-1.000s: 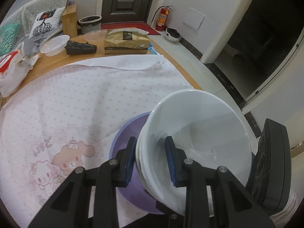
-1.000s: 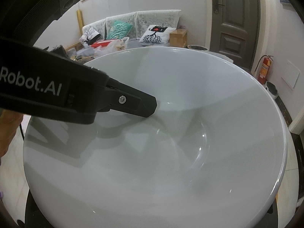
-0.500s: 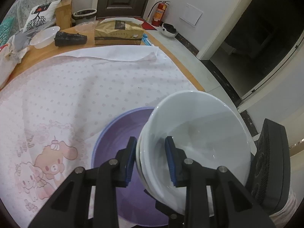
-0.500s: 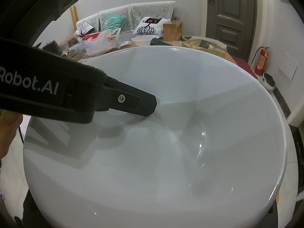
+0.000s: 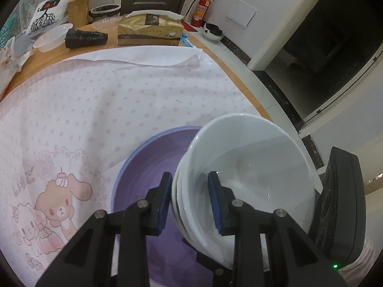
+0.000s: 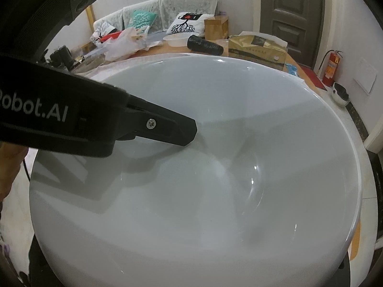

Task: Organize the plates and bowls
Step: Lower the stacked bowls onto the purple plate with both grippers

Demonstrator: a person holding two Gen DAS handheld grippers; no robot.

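My left gripper [image 5: 190, 198] is shut on the near rim of a stack of white bowls [image 5: 251, 179], one finger inside and one outside. The stack hangs tilted above a purple bowl [image 5: 148, 167] that sits on the pink dotted cloth [image 5: 95, 100]. In the right wrist view the white bowl [image 6: 215, 179] fills the frame, and the left gripper's finger [image 6: 167, 129] reaches into it from the left. The right gripper's own fingers are hidden under the bowl; its black body [image 5: 340, 215] shows at the bowl's right side in the left wrist view.
At the table's far edge lie a gold tissue box [image 5: 148, 30], a black rolled item [image 5: 86, 37], a clear plastic bowl [image 5: 51, 37] and plastic bags [image 6: 122, 43]. The table's right edge [image 5: 241, 83] drops to the floor.
The white bowls have moved forward and over the purple bowl, which now shows more fully beneath them. Both grippers keep the same hold on the stack.
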